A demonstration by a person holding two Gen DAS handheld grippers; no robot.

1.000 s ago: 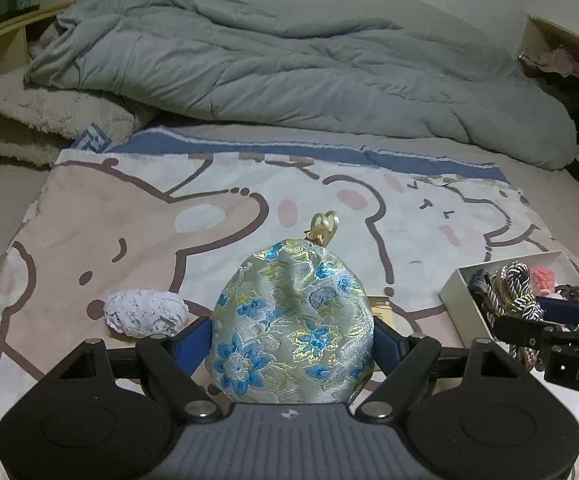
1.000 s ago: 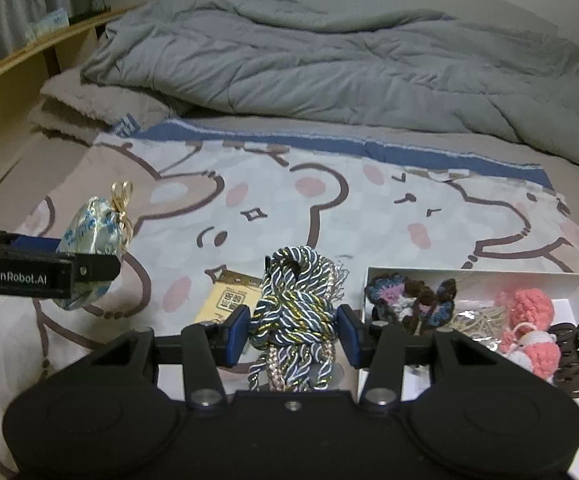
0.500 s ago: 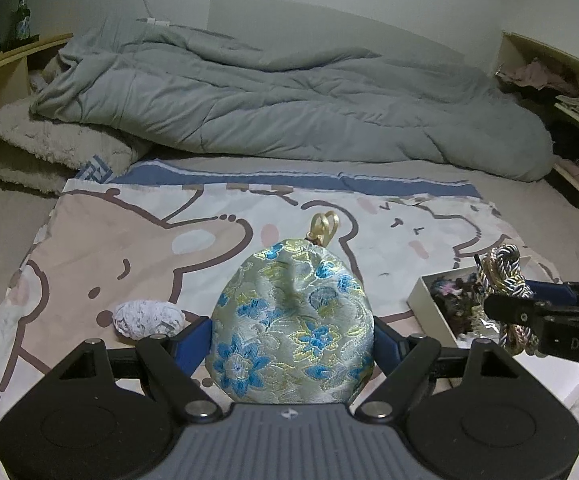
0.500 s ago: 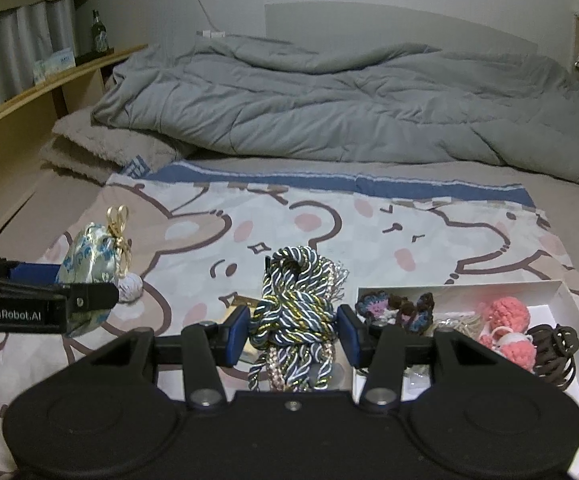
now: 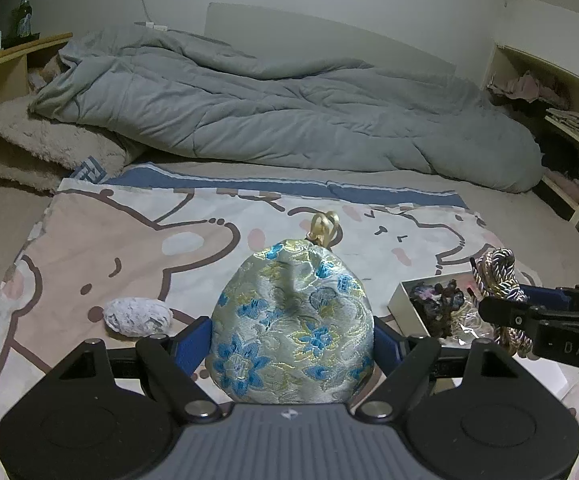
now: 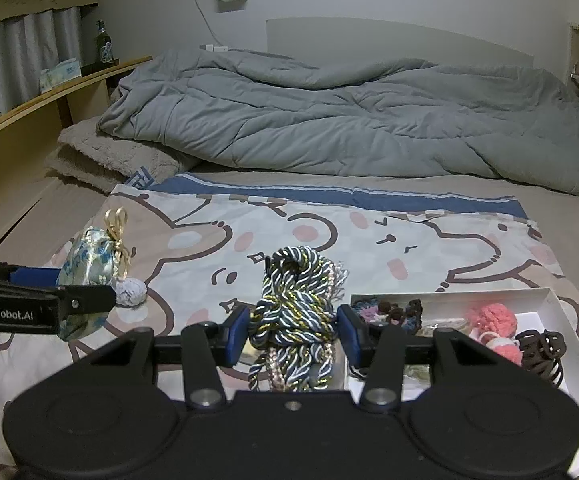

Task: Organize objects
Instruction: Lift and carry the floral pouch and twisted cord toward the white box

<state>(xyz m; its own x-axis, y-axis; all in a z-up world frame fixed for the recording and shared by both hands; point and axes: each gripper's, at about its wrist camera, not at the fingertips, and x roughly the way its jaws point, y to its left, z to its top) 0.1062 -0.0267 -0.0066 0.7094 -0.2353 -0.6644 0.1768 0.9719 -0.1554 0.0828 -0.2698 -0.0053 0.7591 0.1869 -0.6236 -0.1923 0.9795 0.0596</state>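
Two loads in the air at once! Our left gripper (image 5: 292, 334) is clamped on the brocade pouch (image 5: 291, 320), dead centre in the left wrist view, gold loop pointing up and away. Our right gripper (image 6: 292, 334) is pinching the knotted cord bundle (image 6: 295, 312), centre of the right wrist view, tails dangling below the jaws.

The white box (image 6: 545, 300) sits at lower right of the right wrist view, already carrying a pink pom-pom (image 6: 491, 316) and a dark hair claw (image 6: 541, 350). We judge the cord belongs there, so we want to swing it right, hang it over a bare patch of the box, lower it until the loose tails coil inside, and only then let go. Drop it early and the tails may spill over the rim.

Both grippers are held level, well above the cartoon blanket (image 6: 369, 240), pointing toward the grey duvet (image 6: 329, 120). The left one shows at the left edge of the right wrist view, apart from the right. A small white crocheted ball (image 5: 137, 316) lies on the blanket at lower left of the left wrist view, untouched.
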